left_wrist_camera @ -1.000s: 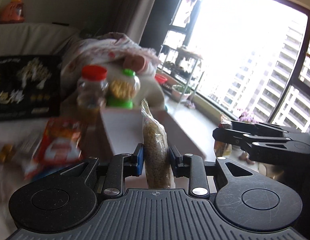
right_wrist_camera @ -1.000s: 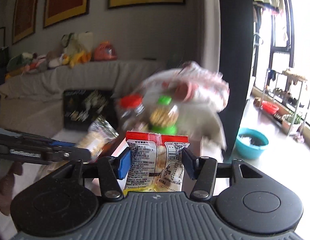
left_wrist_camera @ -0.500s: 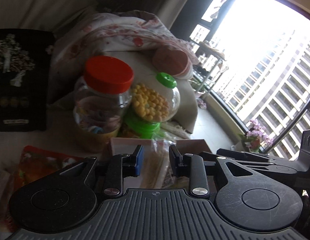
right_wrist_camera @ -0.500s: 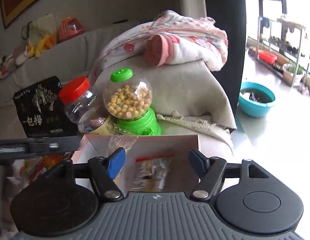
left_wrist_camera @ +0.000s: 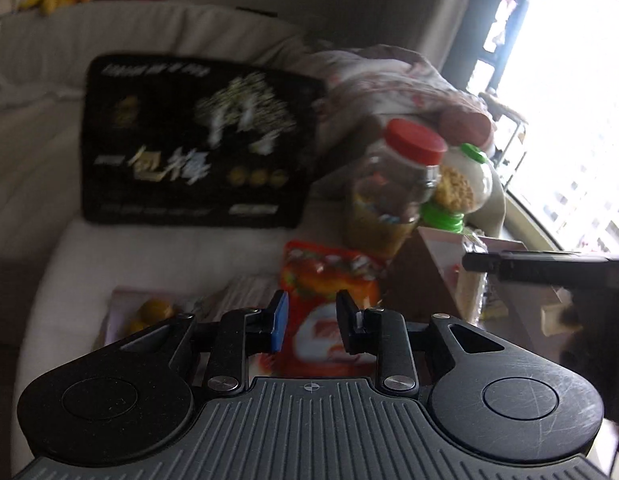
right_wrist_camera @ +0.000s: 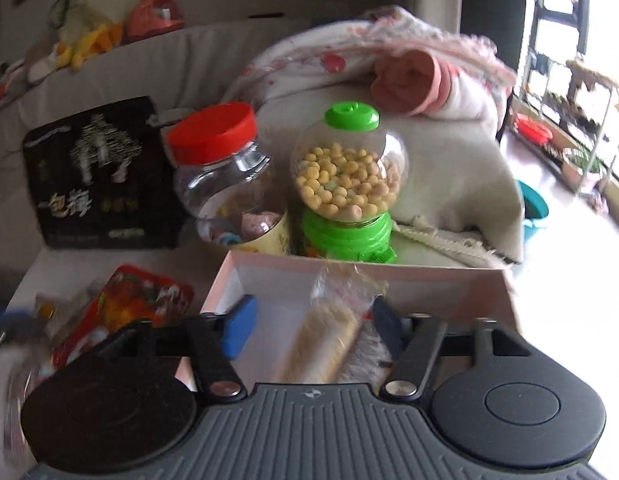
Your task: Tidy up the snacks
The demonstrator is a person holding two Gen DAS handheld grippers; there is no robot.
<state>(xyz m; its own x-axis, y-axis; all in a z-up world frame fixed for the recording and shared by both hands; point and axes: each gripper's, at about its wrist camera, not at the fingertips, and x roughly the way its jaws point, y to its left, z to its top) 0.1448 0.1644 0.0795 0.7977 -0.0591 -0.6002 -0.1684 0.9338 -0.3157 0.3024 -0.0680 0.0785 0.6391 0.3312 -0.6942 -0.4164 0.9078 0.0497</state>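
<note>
A pink cardboard box stands on the sofa; inside lies a clear packet of grain-like snack with another packet partly hidden beside it. My right gripper is open and empty over the box. My left gripper is open and empty above a red snack packet lying left of the box. The red packet also shows in the right wrist view. More small packets lie further left.
A red-lidded clear jar and a green candy dispenser stand behind the box. A black bag leans on the sofa back. A bundled blanket lies behind. The right gripper's finger crosses the left wrist view.
Both grippers have let go of their packets, which now lie in the box. My left gripper has swung left over the red packet; my right gripper stays open above the box.
</note>
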